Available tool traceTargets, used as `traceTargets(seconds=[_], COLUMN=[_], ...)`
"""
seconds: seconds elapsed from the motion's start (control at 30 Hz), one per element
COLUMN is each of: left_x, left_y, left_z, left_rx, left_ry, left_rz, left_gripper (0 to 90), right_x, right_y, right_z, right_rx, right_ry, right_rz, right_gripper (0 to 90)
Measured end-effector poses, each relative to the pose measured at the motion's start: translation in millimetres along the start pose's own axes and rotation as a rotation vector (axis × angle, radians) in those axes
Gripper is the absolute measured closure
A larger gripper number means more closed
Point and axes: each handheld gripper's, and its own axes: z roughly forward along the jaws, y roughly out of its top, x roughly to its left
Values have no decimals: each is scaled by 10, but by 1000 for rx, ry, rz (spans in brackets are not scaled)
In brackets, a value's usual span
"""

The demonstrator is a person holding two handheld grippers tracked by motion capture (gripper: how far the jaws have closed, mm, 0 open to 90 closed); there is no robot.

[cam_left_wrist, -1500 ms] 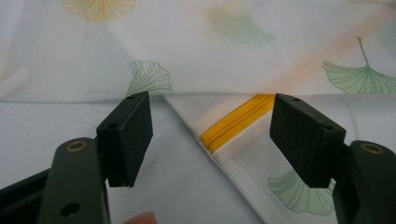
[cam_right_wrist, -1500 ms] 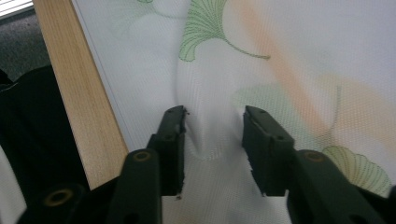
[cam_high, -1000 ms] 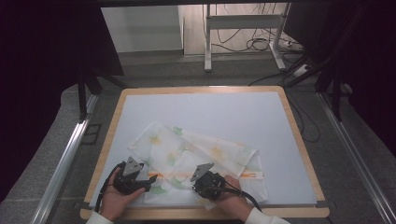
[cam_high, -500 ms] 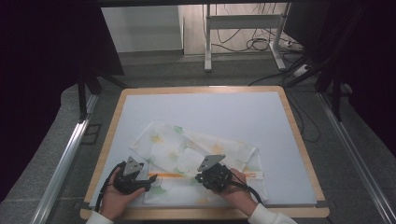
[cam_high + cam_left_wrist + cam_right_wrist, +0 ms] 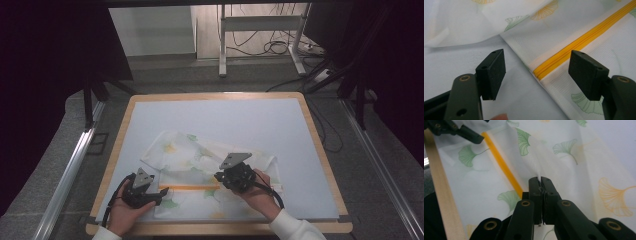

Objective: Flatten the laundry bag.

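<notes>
Your right gripper (image 5: 541, 180) is clamped on a pinch of the white leaf-print mesh bag (image 5: 200, 165), just beside the yellow zipper (image 5: 187, 188); the bag lies crumpled on the near half of the bench (image 5: 300, 130). Your left gripper (image 5: 536, 72) stands wide open at the zipper's end, holding nothing. Close it on that end before lifting more, so the fabric tautens along the zipper rather than bunching.

Left tongs (image 5: 536, 75) rest low with jaws spread wide — right tongs (image 5: 540, 183) sit pinched tight, raised higher.
</notes>
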Motion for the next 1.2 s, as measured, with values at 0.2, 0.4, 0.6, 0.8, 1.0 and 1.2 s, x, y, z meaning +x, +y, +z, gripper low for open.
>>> traceTargets(seconds=[0.2, 0.4, 0.6, 0.8, 1.0, 1.2], left_x=[5, 2, -1, -8, -8, -5], left_y=[3, 2, 1, 3, 5, 2], left_z=[-2, 6, 10, 11, 10, 14], left_rx=[0, 3, 2, -3, -8, -4], left_ry=[7, 5, 7, 6, -4, -3], left_rz=[5, 7, 6, 6, -4, -7], left_gripper=[296, 296, 294, 294, 294, 293], right_x=[-138, -265, -350, -439, -535, -630], right_y=[18, 34, 35, 31, 44, 46], right_z=[-38, -68, -74, -71, -83, -92], right_rx=[-22, -35, -42, -47, -53, -59], right_ry=[-21, -39, -47, -51, -64, -80], right_rz=[13, 25, 33, 53, 63, 84], right_gripper=[871, 871, 872, 872, 873, 874])
